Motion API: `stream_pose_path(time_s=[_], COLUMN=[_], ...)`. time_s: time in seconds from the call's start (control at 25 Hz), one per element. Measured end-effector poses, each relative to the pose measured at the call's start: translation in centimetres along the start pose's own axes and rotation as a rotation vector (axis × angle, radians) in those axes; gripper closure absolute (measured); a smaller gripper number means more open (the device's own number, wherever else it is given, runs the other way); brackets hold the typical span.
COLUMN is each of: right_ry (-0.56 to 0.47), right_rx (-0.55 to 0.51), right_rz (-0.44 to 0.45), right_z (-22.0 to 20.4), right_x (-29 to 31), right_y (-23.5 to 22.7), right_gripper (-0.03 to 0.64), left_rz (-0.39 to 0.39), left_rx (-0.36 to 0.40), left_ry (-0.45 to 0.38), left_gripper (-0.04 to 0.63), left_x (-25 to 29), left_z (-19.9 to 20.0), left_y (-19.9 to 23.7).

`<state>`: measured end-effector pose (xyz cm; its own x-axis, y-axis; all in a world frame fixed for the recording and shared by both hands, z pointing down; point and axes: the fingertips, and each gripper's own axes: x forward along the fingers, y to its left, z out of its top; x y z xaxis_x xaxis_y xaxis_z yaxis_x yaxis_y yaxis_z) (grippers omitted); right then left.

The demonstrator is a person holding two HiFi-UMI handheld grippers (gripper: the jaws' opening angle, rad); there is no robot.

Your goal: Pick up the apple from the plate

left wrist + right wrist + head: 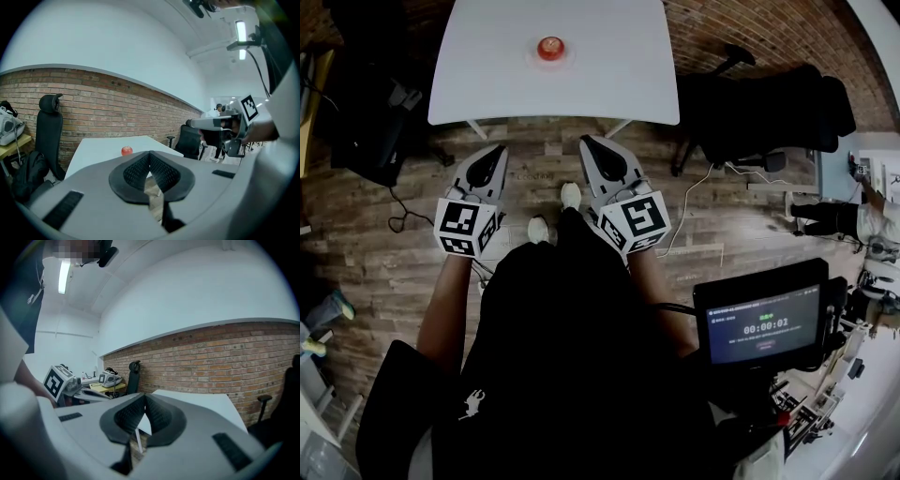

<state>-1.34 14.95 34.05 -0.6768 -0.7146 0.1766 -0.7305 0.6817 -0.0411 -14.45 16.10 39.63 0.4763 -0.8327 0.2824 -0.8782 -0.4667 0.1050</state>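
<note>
Two tongs are hovering above the wooden floor in the head view, the left tongs (497, 150) and the right tongs (586, 142). Both are near the white table (487, 89), where the apple (550, 46) is sitting on its plate (532, 57), far centre. In the left gripper view we are seeing jaws pressed together, empty. In the right gripper view we are likewise seeing them closed on nothing.

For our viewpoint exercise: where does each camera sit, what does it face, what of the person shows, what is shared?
Head view: on the head, steeply down at table; left gripper, right gripper, forearms, torso.
Left gripper view: on that gripper, toward table, brick wall; its shut jaws.
Right gripper view: on that gripper, same table, wall; shut jaws.
Shared: apple, head and left.
</note>
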Motion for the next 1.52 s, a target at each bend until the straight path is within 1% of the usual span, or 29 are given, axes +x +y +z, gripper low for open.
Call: stream_pose_path(time_s=[0.2, 0.48, 0.68, 0.84, 1.08, 1.2, 1.52], right_ry=[-0.011, -0.021, -0.019, -0.029, -0.036, -0.038, -0.029], right_rx=[-0.005, 0.002, 0.014, 0.013, 0.008, 0.008, 0.015], right_rz=[0.012, 0.036, 0.051, 0.071, 0.102, 0.125, 0.192], right_z=[0.2, -0.2, 0.0, 0.9, 1.9, 2.3, 2.2], right_x=[-0.1, 0.6, 1.5, 3.2, 5.9, 7.0, 9.4], right_y=[-0.4, -1.1, -3.5, -5.7, -9.2, -10.5, -13.7], right_gripper=[0.612, 0.612, 0.612, 0.612, 0.612, 0.612, 0.612], left_rz=[0.029, 0.067, 0.07, 0.087, 0.147, 0.172, 0.224], left_rx=[0.016, 0.007, 0.039, 0.053, 0.048, 0.054, 0.054], left_ry=[-0.008, 0.012, 0.021, 0.019, 0.031, 0.022, 0.043], left_gripper=[0.591, 0.591, 0.591, 0.591, 0.591, 0.591, 0.591], left_x=[0.3, 0.9, 3.0, 5.2, 8.6, 10.1, 13.2], left_z=[0.4, -0.5, 0.5, 1.7, 3.5, 4.4, 4.7], left_y=[-0.1, 0.4, -0.1, 0.7, 2.5, 3.1, 3.4])
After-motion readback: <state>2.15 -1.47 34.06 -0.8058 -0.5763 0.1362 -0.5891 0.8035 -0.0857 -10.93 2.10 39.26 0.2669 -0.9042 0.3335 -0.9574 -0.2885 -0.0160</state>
